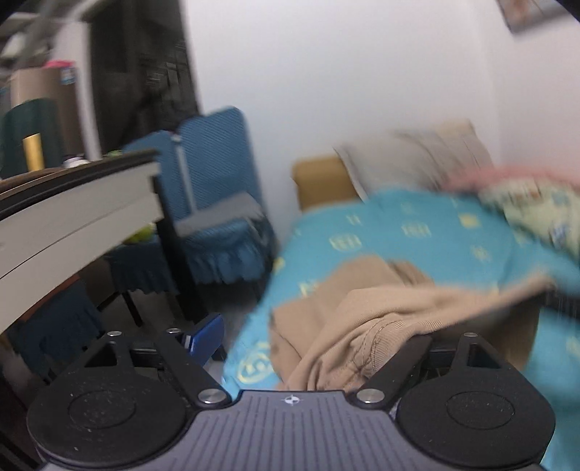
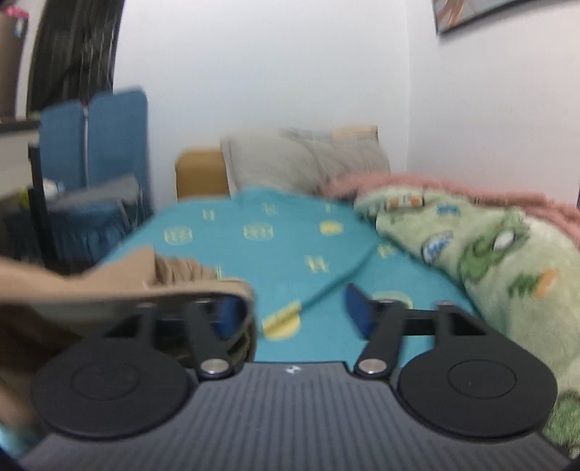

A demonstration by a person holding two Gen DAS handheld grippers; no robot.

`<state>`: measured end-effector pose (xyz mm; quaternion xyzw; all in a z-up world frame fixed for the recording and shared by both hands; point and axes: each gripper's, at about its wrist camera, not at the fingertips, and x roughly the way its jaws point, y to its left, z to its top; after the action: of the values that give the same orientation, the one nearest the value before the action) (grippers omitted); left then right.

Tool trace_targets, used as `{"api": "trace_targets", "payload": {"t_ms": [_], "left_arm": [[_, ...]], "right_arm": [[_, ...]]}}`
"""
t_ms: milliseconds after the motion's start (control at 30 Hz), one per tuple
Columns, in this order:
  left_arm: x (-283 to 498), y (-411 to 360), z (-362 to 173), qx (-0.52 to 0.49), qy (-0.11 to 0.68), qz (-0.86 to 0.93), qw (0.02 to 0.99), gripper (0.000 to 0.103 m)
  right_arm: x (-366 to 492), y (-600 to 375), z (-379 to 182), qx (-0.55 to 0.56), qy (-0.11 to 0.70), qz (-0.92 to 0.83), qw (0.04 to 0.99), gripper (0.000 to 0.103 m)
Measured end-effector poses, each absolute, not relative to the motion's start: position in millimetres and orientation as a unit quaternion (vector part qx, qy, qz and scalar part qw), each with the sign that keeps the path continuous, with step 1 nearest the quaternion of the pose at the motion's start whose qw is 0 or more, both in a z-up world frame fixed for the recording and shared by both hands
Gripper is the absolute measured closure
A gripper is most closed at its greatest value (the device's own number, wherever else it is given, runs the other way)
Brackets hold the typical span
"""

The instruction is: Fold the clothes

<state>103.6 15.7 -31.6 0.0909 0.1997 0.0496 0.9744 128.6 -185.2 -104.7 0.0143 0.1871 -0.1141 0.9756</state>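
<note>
1 tan knit garment (image 1: 366, 308) on bed w/ teal patterned sheet (image 2: 290, 250), draped over both claws. Right claw (image 2: 295, 311) spread wide; left claw (image 1: 308, 347) cloth-covered, can't tell. 1 green cartoon-print fleece blanket (image 2: 489, 261) at right.

**What you can't make out**

Your tan garment (image 1: 366, 319) drapes over your left gripper (image 1: 311, 347), hiding its right finger and blocking any reading of the jaws. In the right wrist view, motion blur smears the garment (image 2: 119, 286), which runs off the left edge. The wall picture (image 2: 507, 14) is cut off by the frame.
</note>
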Motion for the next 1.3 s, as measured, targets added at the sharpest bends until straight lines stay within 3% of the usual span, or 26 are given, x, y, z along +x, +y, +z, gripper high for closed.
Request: {"api": "trace_targets", "payload": {"t_ms": [133,200,367,567,700,900,1300], "left_arm": [[105.1,26.8,-22.0,0.042,0.199,0.080,0.976,0.018],[104.3,32.0,-21.0,0.027,0.206,0.086,0.974,0.018],[102.4,35.2,-31.1,0.055,0.242,0.084,0.965,0.018],[93.2,18.6,-58.9,0.141,0.301,0.022,0.943,0.007],[70.8,25.8,-40.3,0.121,0.262,0.039,0.957,0.002],[45.7,56.5,46.8,0.096,0.123,0.072,0.985,0.001],[-59.9,82.7,320.0,0.016,-0.073,0.050,0.996,0.000]], "right_arm": [[145.6,-176.2,-128.3,-0.003,0.282,-0.085,0.956,0.025],[145.9,-172.0,-135.1,-0.006,0.292,-0.087,0.952,0.025],[121.8,-192.0,-102.3,0.045,0.195,-0.142,0.969,0.025],[81.6,-205.7,-31.9,0.096,0.084,-0.158,0.979,0.025],[69.1,-197.4,13.0,0.071,0.055,-0.149,0.985,0.025],[47.3,-199.8,81.9,0.068,0.017,-0.132,0.989,0.025],[-65.4,-203.9,291.2,0.037,-0.108,-0.094,0.989,0.025]]}}
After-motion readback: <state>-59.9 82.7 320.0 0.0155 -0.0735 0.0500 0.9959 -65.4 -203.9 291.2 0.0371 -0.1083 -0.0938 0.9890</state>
